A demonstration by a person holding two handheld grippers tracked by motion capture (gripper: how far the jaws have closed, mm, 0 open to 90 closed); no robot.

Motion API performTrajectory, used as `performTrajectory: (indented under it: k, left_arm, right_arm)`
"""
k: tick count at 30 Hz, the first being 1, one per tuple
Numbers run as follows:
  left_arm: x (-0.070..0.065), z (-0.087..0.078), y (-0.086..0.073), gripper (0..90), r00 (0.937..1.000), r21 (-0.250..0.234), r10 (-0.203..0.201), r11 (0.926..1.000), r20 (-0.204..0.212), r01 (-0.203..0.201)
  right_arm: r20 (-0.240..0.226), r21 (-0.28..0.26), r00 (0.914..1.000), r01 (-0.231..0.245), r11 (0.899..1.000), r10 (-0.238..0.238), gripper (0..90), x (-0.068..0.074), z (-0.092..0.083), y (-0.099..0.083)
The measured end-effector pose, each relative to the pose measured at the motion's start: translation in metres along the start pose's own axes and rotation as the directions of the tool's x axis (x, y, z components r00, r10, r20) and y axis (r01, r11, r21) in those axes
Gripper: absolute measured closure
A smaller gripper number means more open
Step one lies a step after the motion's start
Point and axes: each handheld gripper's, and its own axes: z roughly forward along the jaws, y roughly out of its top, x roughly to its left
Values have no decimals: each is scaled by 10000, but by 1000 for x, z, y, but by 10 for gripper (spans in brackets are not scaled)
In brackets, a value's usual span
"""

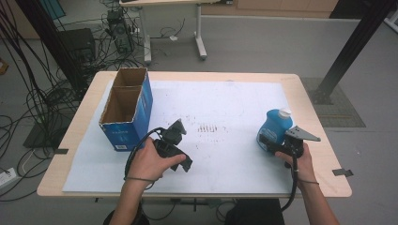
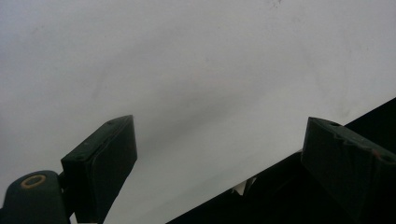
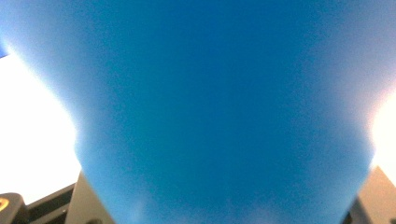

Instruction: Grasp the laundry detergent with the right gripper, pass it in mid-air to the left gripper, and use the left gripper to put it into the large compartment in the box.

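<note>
A blue bottle [image 1: 273, 127] with a white cap stands on the white sheet [image 1: 225, 103] at the table's right side. My right gripper [image 1: 273, 146] is shut on the bottle's lower body from the near side. In the right gripper view the blurred blue bottle [image 3: 224, 116] sits wedged between the two jaws at the bottom corners. My left gripper [image 1: 187, 163] is held low over the sheet near the front middle-left. Its jaws stand open with nothing between them [image 2: 219, 154], over bare white paper [image 2: 196, 70].
An open-topped blue cardboard box [image 1: 126, 110] with two compartments stands at the table's left side. The wooden table's front edge [image 1: 197, 193] lies just beyond the sheet. Cables, a desk and black posts stand on the floor behind.
</note>
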Motion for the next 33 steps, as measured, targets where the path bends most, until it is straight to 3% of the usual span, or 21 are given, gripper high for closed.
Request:
performTrajectory:
  k: [33]
  left_arm:
    - [-2,-5,4,109,10000,-34,13,10000,-97,-14]
  right_arm:
    - [106,-243,9996,275,9993,-272,401,2,0,-2]
